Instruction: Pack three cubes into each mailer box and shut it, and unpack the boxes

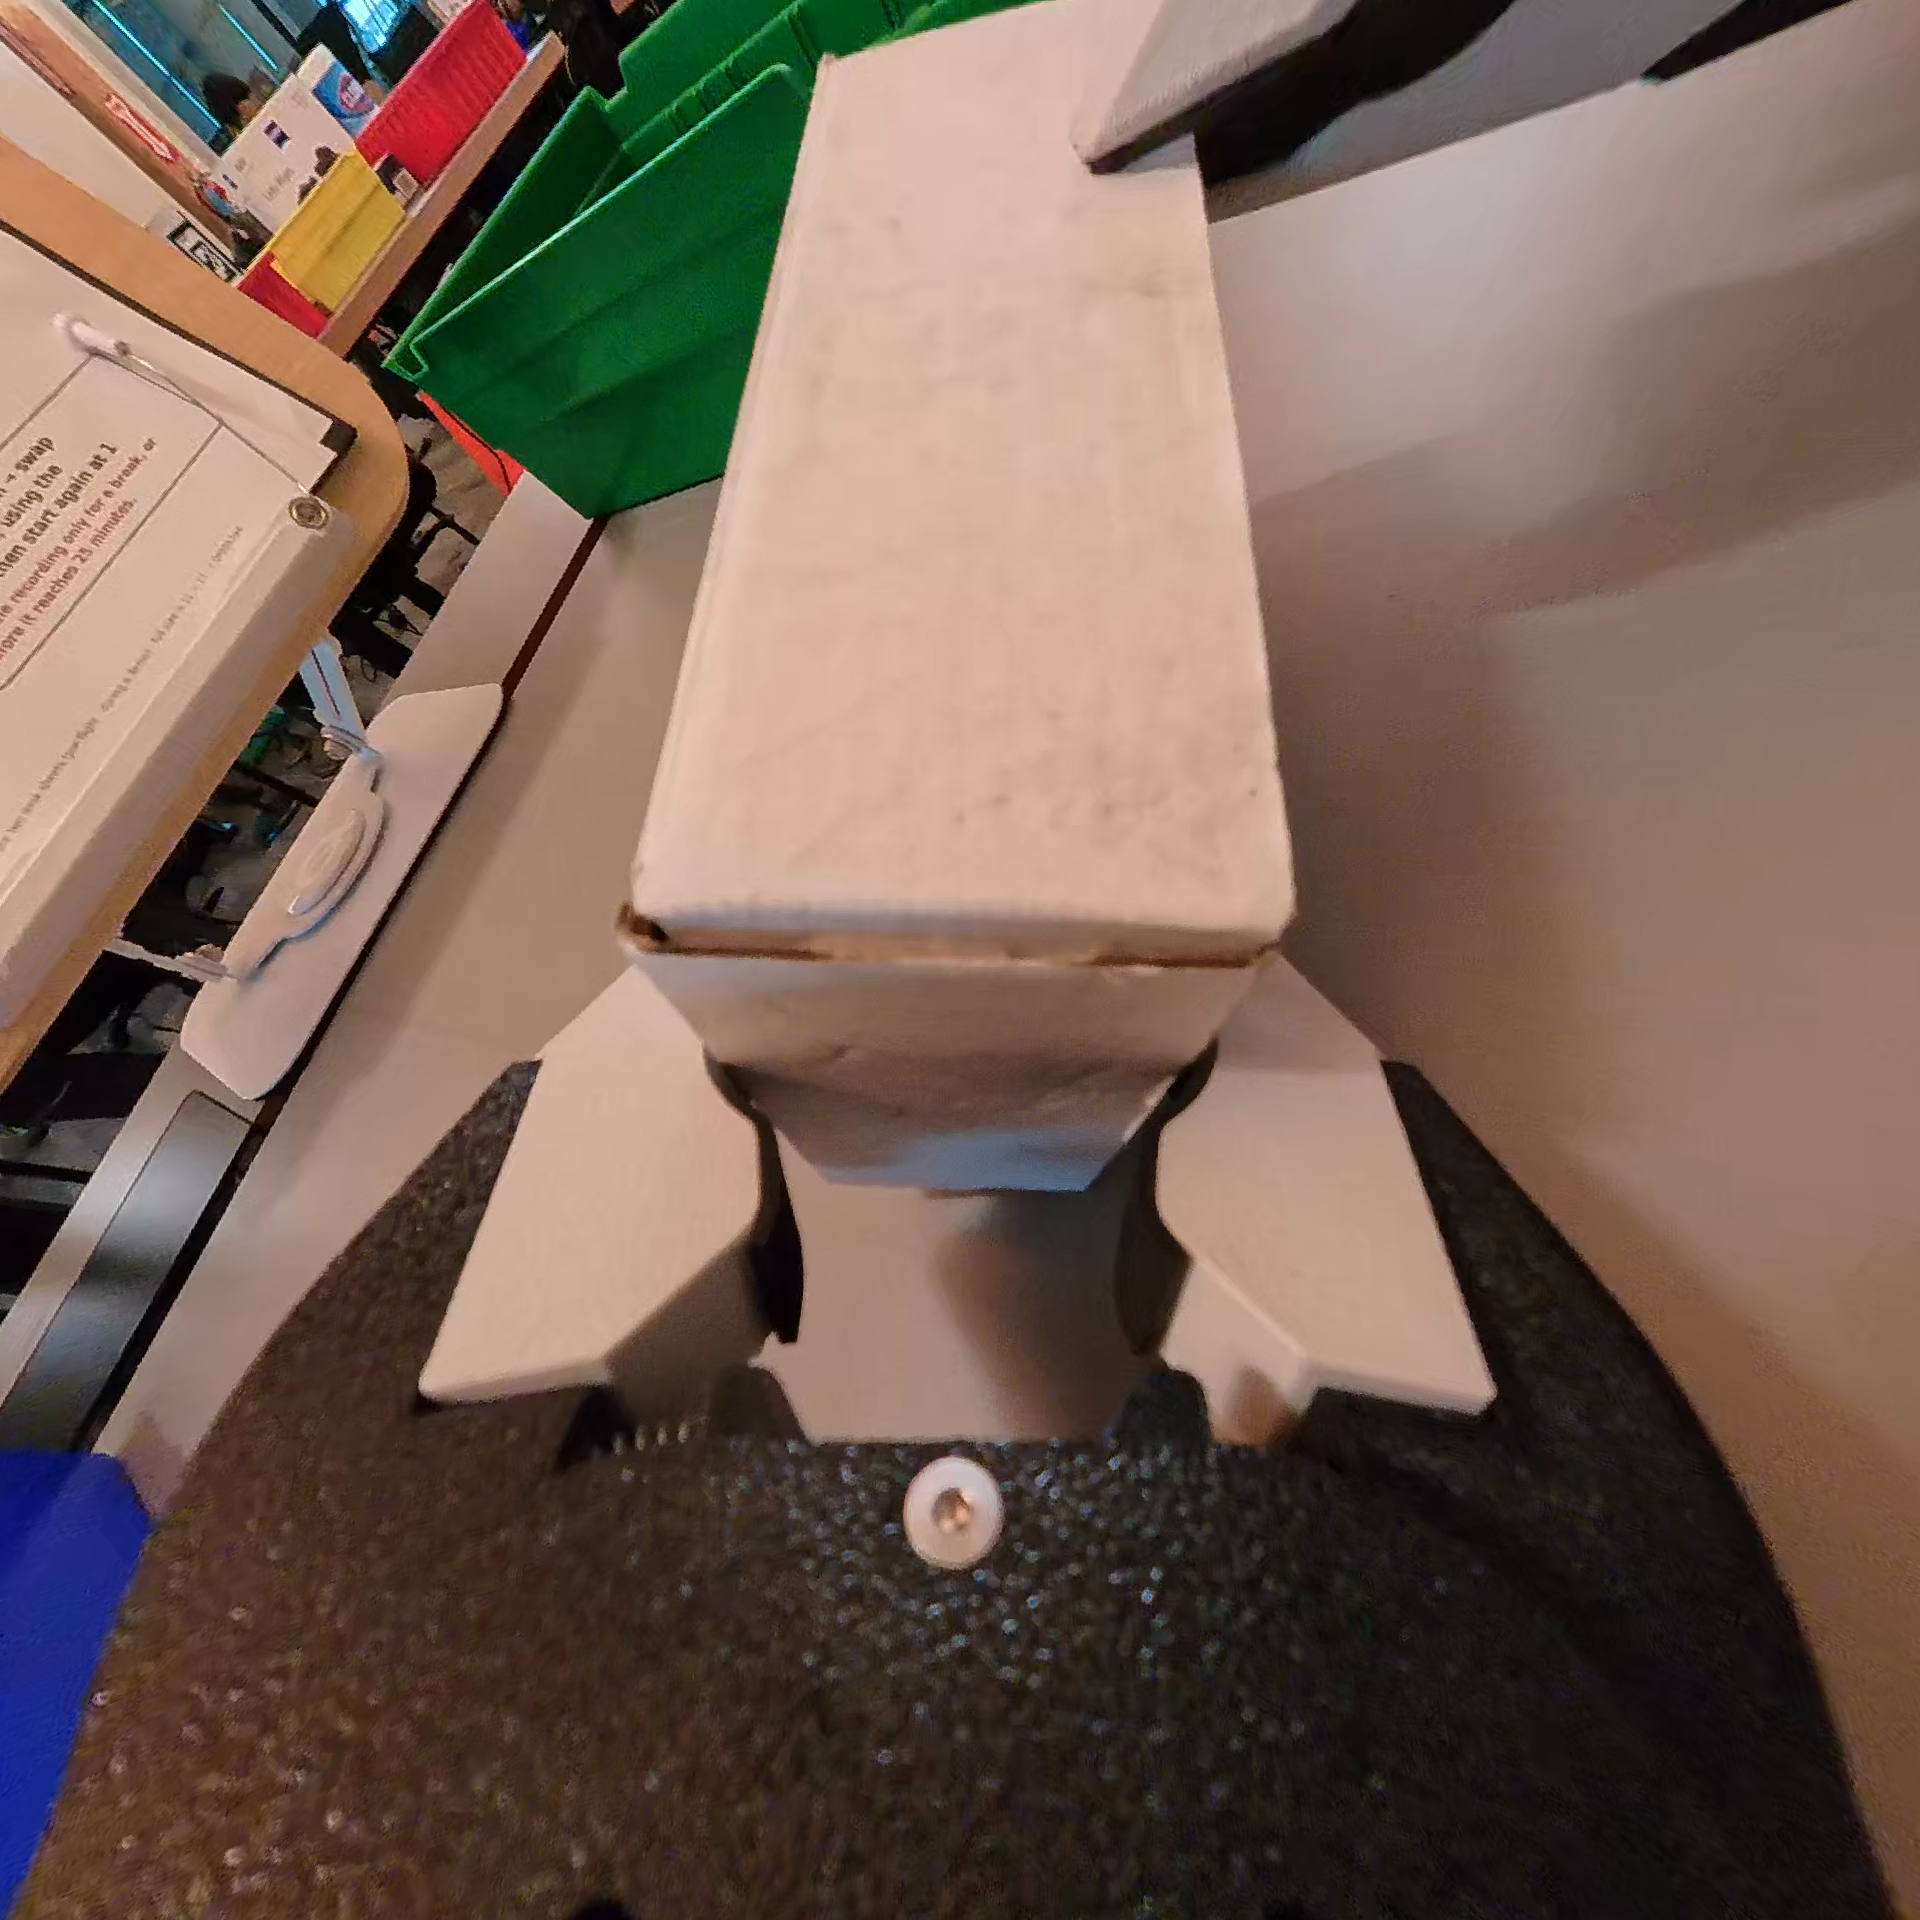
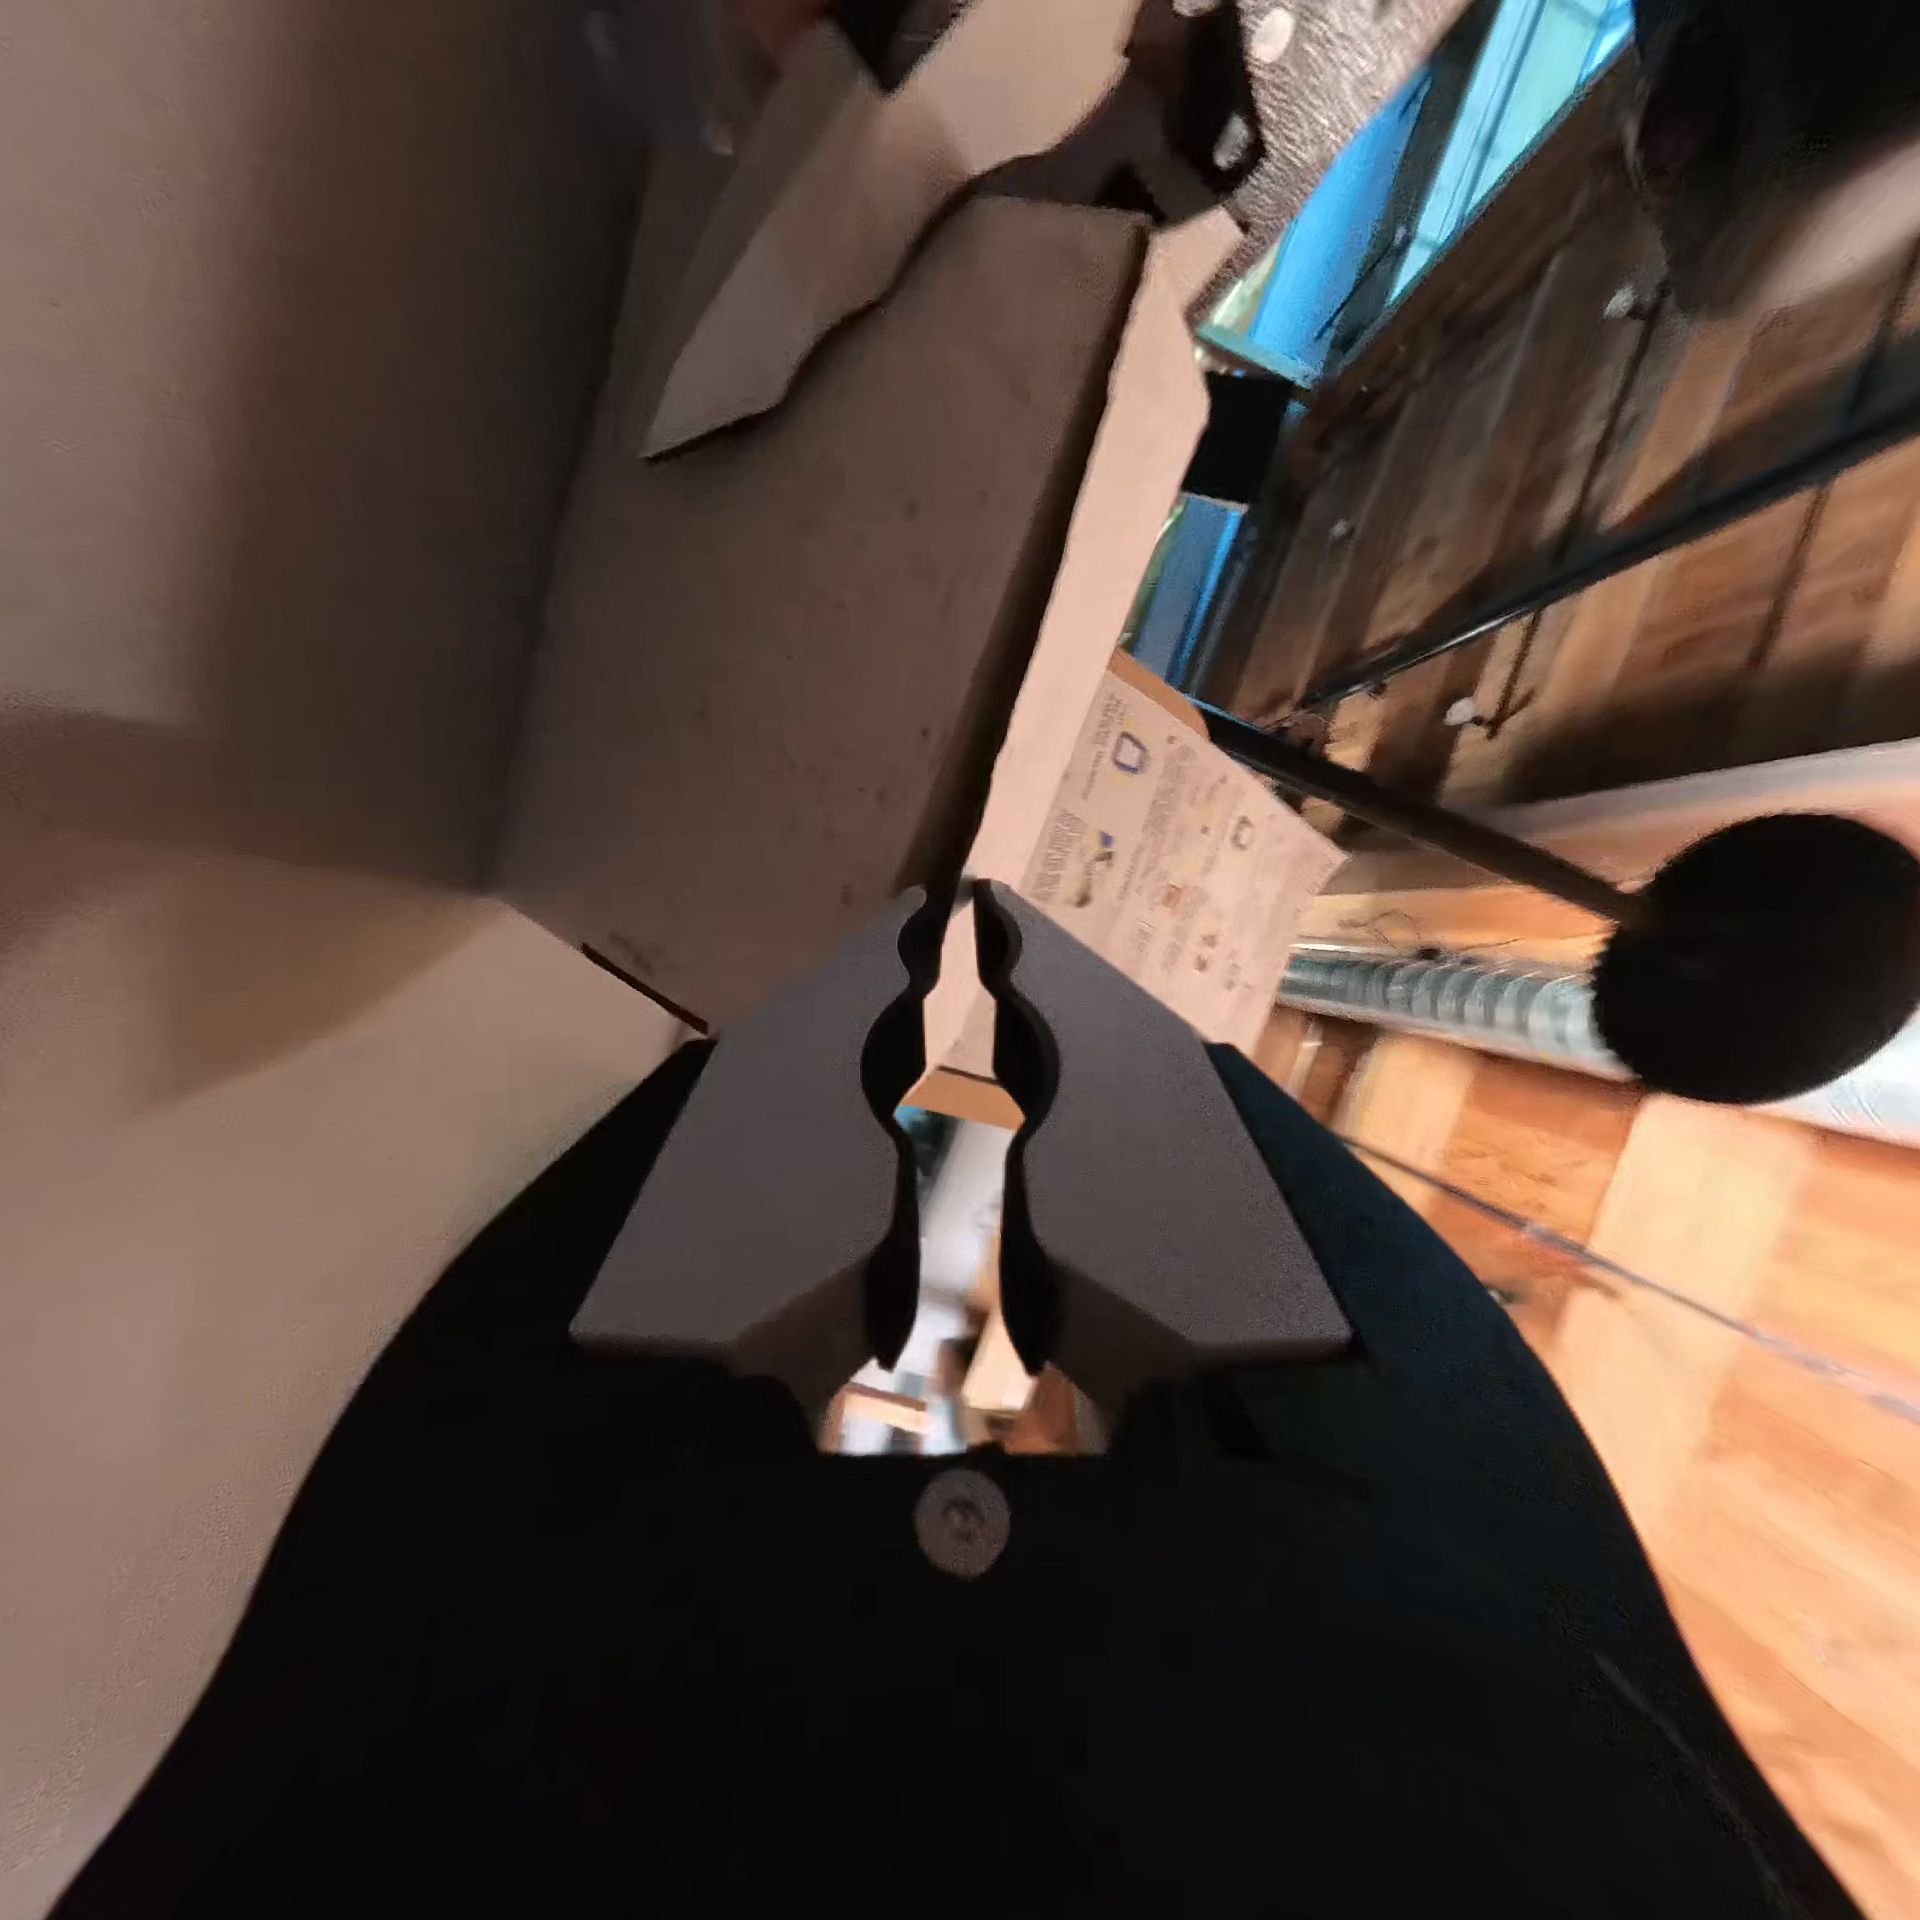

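Observation:
A long white mailer box (image 1: 966, 540) with its lid down points away from me in the left wrist view, above the white table (image 1: 1558, 727). My left gripper (image 1: 966, 1049) is shut on its near end, with a white finger on each side. In the blurred, sideways right wrist view the same box (image 2: 790, 623) runs up the middle. My right gripper (image 2: 951, 906) has its jaws almost together on a thin cardboard edge at the box's other end. The left gripper's white finger (image 2: 727, 353) shows at the far end. No cubes are visible.
Green bins (image 1: 623, 312) stand beyond the box on the left. A wooden side table with a white printed sheet (image 1: 156, 540) is at left, and a blue thing (image 1: 62, 1621) at bottom left. White slabs (image 1: 1153, 94) lie at top right. A black round thing on a rod (image 2: 1756, 956) shows.

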Demonstrator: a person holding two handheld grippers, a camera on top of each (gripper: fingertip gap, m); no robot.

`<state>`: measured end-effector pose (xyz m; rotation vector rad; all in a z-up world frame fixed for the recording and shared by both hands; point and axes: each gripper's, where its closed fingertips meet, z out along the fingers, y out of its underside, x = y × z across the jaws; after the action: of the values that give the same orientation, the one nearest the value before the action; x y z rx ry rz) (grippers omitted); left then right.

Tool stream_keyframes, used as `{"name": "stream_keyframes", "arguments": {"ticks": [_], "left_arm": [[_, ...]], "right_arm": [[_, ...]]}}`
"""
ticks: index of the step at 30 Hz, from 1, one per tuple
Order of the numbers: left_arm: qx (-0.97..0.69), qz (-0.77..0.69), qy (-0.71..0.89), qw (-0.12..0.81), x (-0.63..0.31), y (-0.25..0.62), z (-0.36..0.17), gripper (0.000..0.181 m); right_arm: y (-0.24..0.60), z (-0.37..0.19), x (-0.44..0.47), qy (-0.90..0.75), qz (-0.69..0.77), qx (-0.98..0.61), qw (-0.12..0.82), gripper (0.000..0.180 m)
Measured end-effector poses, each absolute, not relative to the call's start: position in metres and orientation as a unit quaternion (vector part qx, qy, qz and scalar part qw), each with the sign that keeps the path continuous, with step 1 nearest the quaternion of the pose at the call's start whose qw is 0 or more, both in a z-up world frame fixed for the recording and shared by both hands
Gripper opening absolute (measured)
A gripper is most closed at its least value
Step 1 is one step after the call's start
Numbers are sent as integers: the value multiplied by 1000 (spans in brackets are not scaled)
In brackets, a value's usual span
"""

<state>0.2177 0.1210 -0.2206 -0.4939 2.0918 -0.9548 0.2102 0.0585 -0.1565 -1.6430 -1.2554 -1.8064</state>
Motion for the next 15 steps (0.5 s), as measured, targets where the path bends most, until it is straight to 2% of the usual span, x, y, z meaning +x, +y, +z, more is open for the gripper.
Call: {"name": "stream_keyframes", "arguments": {"ticks": [8, 9, 11, 14, 15], "left_arm": [[-215, -388, 812, 379, 219, 124, -219, 72], [-217, -388, 812, 378, 219, 124, -219, 72], [-212, -390, 814, 374, 218, 123, -219, 72], [-176, -357, 828, 394, 217, 113, -221, 72], [-183, -358, 826, 395, 218, 112, -221, 72]], "right_arm": [[65, -141, 210, -280, -538, -715, 349, 2], [65, -142, 211, -268, -538, -720, 347, 2], [65, -145, 210, -317, -589, -690, 279, 3], [95, -157, 150, -541, -626, -506, 243, 20], [98, -165, 153, -542, -621, -525, 212, 6]]}}
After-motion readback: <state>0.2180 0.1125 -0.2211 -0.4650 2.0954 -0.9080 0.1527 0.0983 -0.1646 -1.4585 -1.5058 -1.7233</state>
